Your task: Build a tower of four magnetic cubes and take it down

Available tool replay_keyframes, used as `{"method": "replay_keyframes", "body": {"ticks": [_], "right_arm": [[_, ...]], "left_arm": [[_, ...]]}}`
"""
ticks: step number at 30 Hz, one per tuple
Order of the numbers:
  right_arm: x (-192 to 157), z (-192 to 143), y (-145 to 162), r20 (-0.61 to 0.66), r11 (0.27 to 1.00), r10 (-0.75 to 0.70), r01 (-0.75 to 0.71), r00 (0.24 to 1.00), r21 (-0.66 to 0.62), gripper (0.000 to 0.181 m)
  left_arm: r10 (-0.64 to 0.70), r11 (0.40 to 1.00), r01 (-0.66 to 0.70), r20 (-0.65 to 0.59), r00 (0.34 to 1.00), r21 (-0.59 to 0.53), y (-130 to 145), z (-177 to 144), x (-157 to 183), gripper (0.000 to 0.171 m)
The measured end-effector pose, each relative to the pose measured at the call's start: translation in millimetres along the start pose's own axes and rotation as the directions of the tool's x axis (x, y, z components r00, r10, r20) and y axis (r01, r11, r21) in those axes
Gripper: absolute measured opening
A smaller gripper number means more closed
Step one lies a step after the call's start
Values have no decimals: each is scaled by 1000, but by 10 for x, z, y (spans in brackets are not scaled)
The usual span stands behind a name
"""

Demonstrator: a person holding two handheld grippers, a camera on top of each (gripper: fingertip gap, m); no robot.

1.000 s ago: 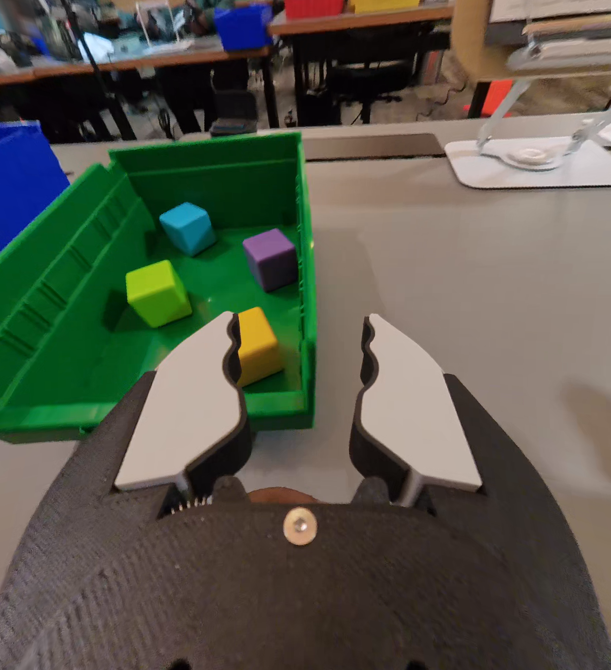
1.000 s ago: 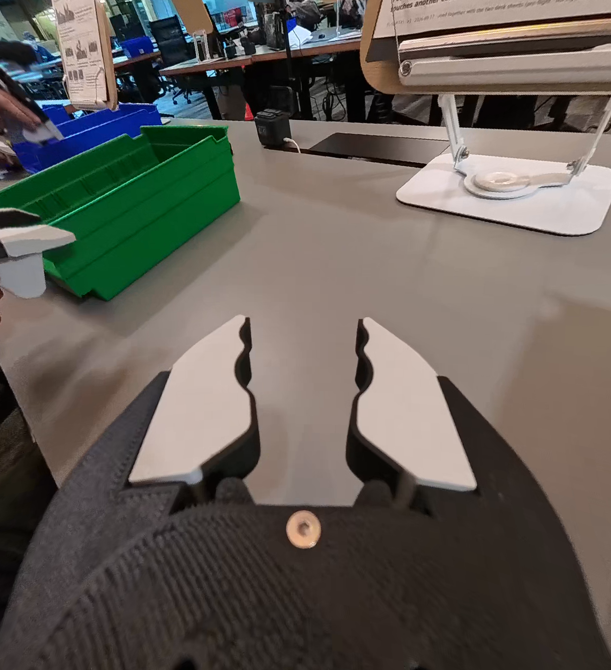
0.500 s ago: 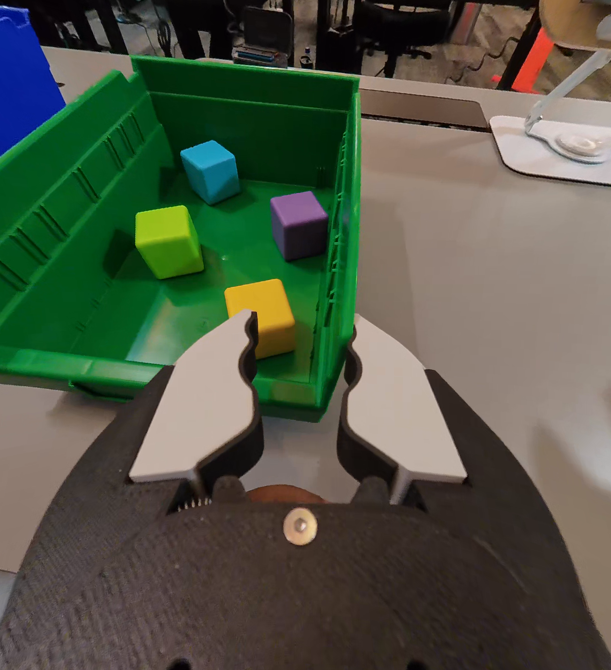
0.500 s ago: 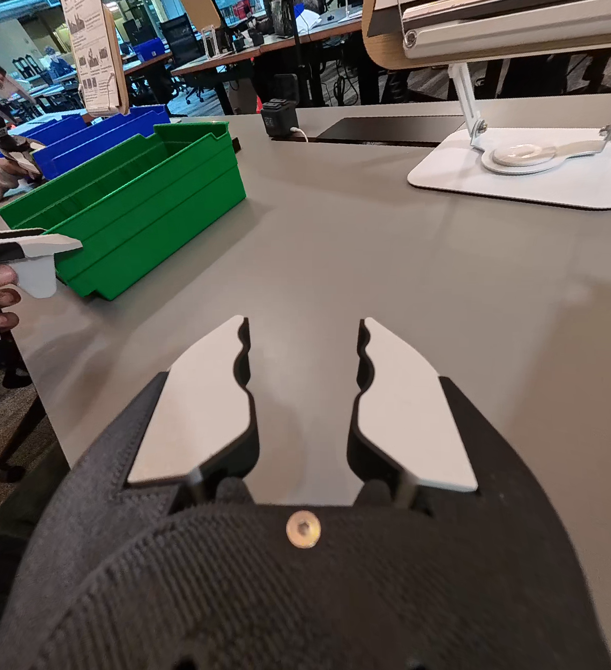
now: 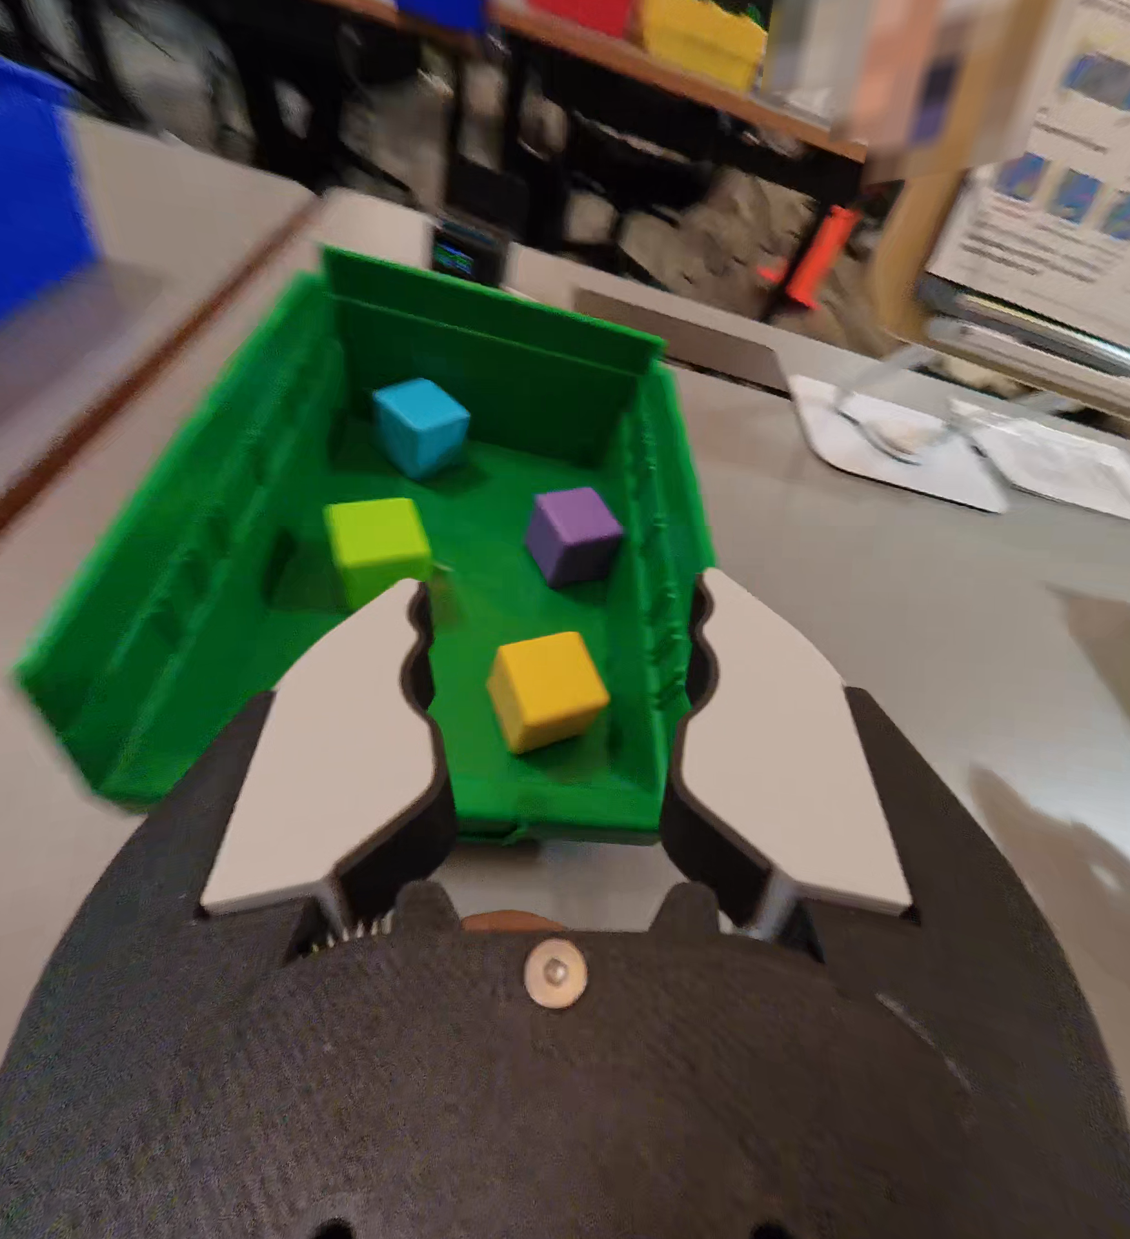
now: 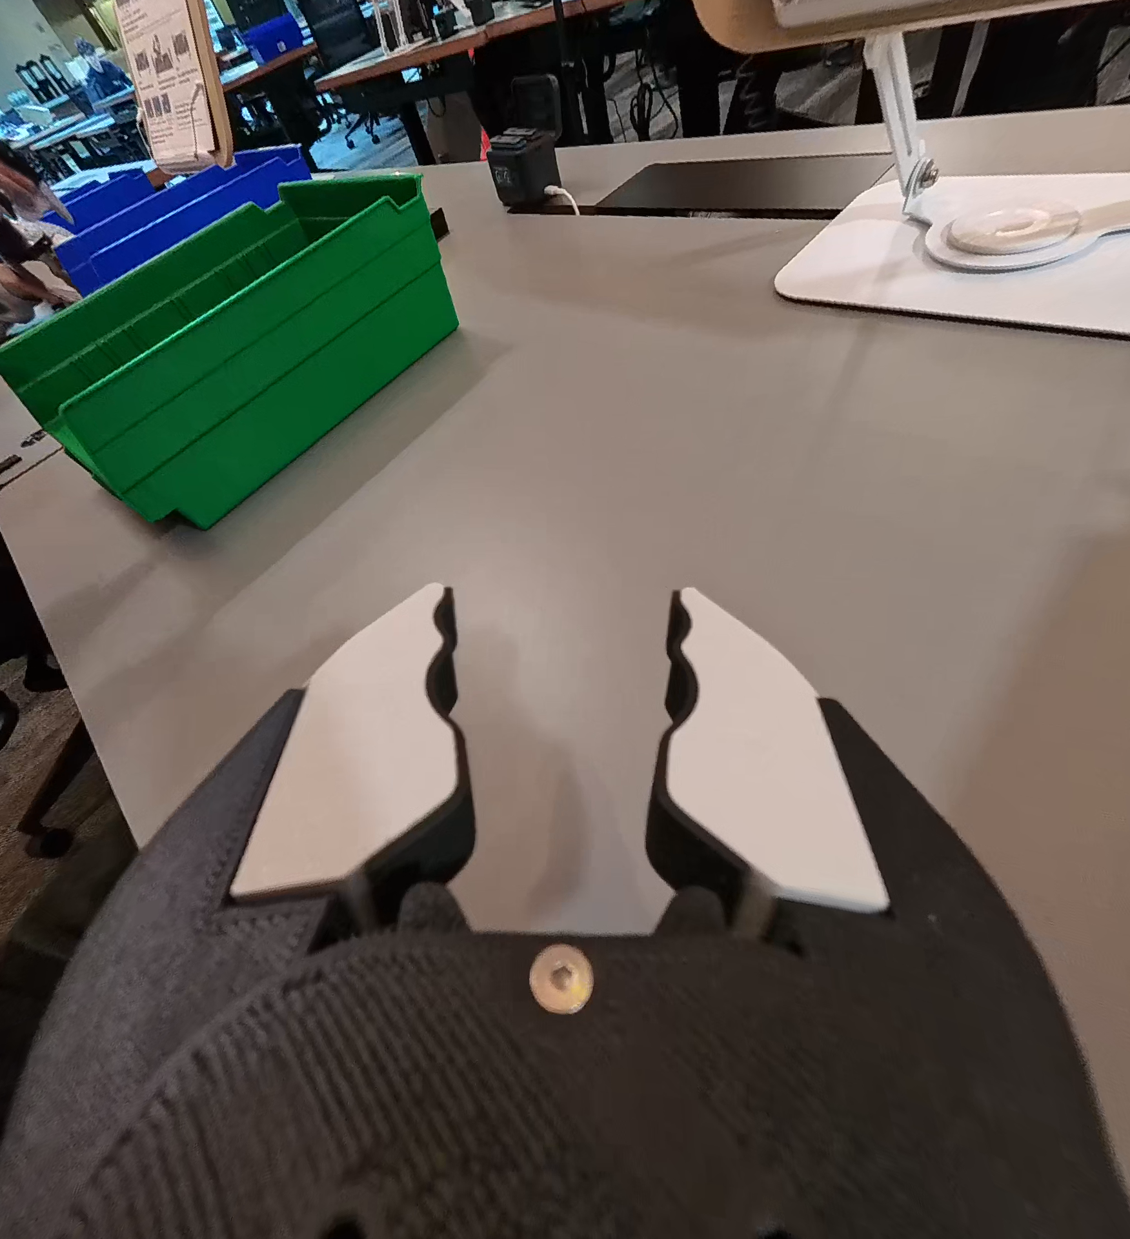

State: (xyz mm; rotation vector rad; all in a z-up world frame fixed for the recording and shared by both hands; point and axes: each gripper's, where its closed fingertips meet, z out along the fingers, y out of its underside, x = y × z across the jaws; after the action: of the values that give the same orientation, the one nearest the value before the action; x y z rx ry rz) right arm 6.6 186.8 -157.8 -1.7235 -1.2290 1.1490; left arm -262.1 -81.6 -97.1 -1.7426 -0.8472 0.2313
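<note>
Busy workshop behind, rows of benches and coloured bins, all smeared by motion blur in the left wrist view. Grey desk below, carrying a green bin with its open front toward the camera. Inside the bin: blue cube at 12 o'clock near the back wall, lime cube at 10 o'clock, purple cube at 1 o'clock close to the right wall, yellow cube nearest the front. Left hand-held gripper spread wide and holding nothing, poised over the bin's front right part, yellow cube showing between the fingers, right finger lined up over or just outside the right wall; height above the bin hard to judge. Blue bin at 10 o'clock, white stand base at 2 o'clock.

Likely trouble: right finger catching on the bin wall on a descent, shoving or tipping the light bin; yellow cube sitting skewed to the fingers, so apt to twist or squirt out under a corner pinch; blur hinting at speed, hence overshoot.

Right wrist view sharper. Right hand-held gripper also wide apart and empty, low over bare desk, well apart from everything. Same green bin at 10 o'clock, seen from outside, cubes hidden; blue bins beyond it, a small black device at 12 o'clock, white stand base at 2 o'clock. Little risk here beyond grazing the desk.
</note>
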Motion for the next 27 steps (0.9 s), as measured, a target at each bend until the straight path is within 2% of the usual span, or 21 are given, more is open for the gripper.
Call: {"method": "replay_keyframes", "body": {"ticks": [2, 3, 6, 9, 14, 18, 21, 25, 27], "right_arm": [[-16, -15, -14, 4, 1000, 7, -7, 1000, 11, 65], [-21, -27, -23, 4, 1000, 9, -9, 1000, 18, 65], [-11, -56, -29, -5, 1000, -2, 2, 1000, 22, 65], [28, -61, -13, -17, 1000, -4, 4, 1000, 16, 66], [22, -67, 61, 11, 997, 82, -82, 997, -3, 70], [27, -104, 99, 14, 993, 115, -115, 993, -10, 70], [61, -148, 101, -2, 993, 115, -115, 993, -3, 70], [84, -185, 111, -8, 992, 128, -128, 992, 1, 69], [89, -191, 121, -9, 991, 132, -132, 991, -1, 69]], "left_arm": [[-30, 994, 15, -132, 991, -111, 19, 117, 149, 90], [-41, 985, 14, -153, 987, -174, 47, 190, 170, 91], [9, 934, -34, -71, 997, -357, 253, 438, 28, 85], [92, 878, -70, 23, 995, -473, 497, 597, -139, 82], [46, 875, -23, 35, 998, -483, 643, 678, -226, 70], [17, 815, -76, -107, 994, -575, 848, 718, -8, 66], [125, 761, -153, -89, 988, -630, 967, 748, -46, 71], [169, 750, -159, -47, 984, -642, 948, 756, -140, 64], [197, 742, -170, -31, 980, -648, 914, 720, -207, 55]]}}
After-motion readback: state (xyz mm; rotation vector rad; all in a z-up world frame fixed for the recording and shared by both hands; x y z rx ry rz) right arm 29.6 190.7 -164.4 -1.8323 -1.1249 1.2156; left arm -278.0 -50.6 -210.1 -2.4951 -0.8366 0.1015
